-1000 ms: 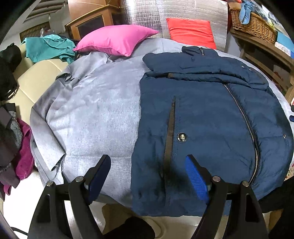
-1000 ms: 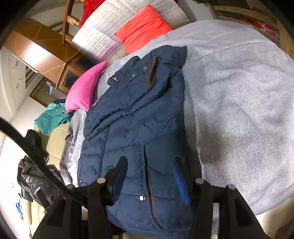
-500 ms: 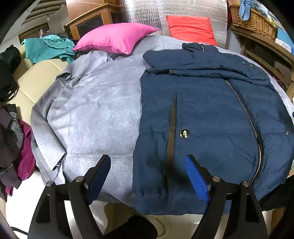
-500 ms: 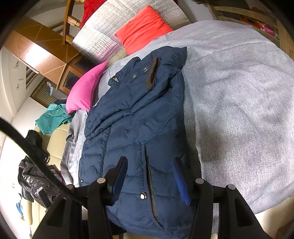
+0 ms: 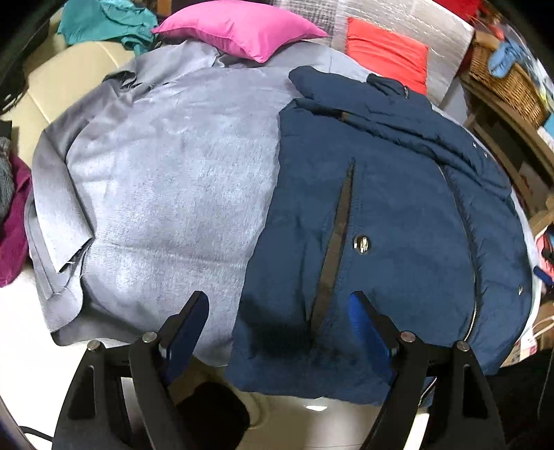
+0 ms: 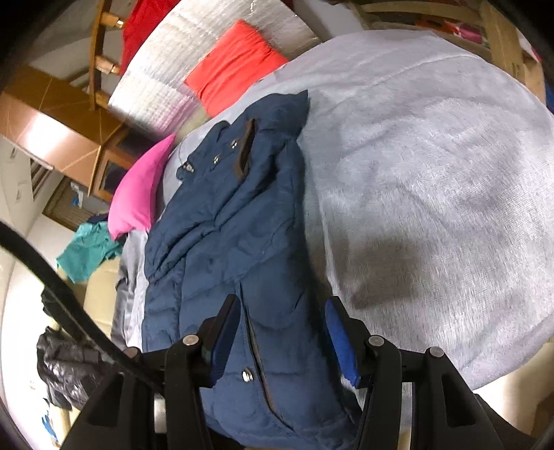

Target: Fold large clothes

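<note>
Navy padded jacket (image 5: 398, 221) spread flat, front side up, on a bed covered with a grey blanket (image 5: 166, 194); hem hanging just over the near edge, collar towards the far pillows; zip closed, sleeves apparently folded across the chest near the collar. Left tongs (image 5: 277, 332) wide open, holding nothing, poised over the hem near the jacket's left side seam, beside a dark pocket strip (image 5: 336, 242) and a metal snap (image 5: 362, 242). Right tongs (image 6: 280, 335) likewise wide open and empty, straddling the hem at the opposite pocket slit. Pink pillow (image 5: 242, 27) and red pillow (image 5: 384, 48) beyond the collar; teal garment (image 5: 104, 20) off to the far left.

Judged as the approach to grasping the hem; fold of the body not yet begun. Next move likely: lower both tongs onto the bottom edge, pinch through the thick padding at two well-spaced points, then lift and carry the hem evenly towards the collar; risk of slippery, bulky fabric sliding free.
</note>
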A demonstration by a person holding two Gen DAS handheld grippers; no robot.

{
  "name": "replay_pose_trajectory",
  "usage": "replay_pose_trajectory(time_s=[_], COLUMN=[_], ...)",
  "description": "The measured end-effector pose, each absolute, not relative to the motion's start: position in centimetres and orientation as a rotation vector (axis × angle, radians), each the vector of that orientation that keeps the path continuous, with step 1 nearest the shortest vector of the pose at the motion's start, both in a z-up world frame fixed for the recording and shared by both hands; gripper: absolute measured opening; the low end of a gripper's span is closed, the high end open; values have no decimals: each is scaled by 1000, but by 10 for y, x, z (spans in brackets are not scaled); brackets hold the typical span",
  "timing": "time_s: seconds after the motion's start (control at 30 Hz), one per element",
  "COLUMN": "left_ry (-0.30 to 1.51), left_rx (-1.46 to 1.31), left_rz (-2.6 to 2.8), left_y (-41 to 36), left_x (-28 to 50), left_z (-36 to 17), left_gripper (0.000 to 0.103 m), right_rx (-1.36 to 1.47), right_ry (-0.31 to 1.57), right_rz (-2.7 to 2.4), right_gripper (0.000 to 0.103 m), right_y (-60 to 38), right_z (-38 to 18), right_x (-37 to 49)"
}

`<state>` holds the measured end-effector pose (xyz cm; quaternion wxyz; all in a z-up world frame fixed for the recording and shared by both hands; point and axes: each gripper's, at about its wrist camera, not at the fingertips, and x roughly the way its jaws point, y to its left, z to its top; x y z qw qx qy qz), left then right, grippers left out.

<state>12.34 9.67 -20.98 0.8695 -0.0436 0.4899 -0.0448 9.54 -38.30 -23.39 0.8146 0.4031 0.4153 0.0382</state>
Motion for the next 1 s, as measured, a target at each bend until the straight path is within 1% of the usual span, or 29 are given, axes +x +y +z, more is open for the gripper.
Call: replay_pose_trajectory(time_s=[0.07, 0.13, 0.2, 0.37, 0.6, 0.67, 0.9, 0.97, 1.0], left_ry=[1021, 1013, 993, 1004, 991, 990, 990, 1002, 997], left_rx=[-102, -141, -180, -313, -467, -510, -525, -564, -577], left_rz=[-107, -126, -143, -141, -142, -129, -126, -127, -125], left_y=[92, 86, 84, 87, 88, 91, 84, 87, 88], left_x=[136, 153, 174, 234, 300, 311, 351, 359, 359], left_z=[-203, -194, -186, -187, -208, -212, -215, -221, -220], left_gripper=[83, 83, 83, 83, 83, 83, 83, 83, 83], right_rx=[862, 858, 863, 852, 840, 842, 849, 843, 840], right_ry=[875, 864, 845, 809, 828, 825, 870, 892, 897], right_rz=[80, 76, 71, 33, 1, -3, 41, 47, 54], right_gripper=[54, 57, 65, 73, 73, 76, 78, 78, 74], right_y=[-385, -387, -391, -408, -421, -423, -407, -400, -396], right_z=[-231, -227, -223, -217, -228, -231, -245, -251, -253], right_x=[106, 122, 136, 180, 237, 249, 284, 291, 294])
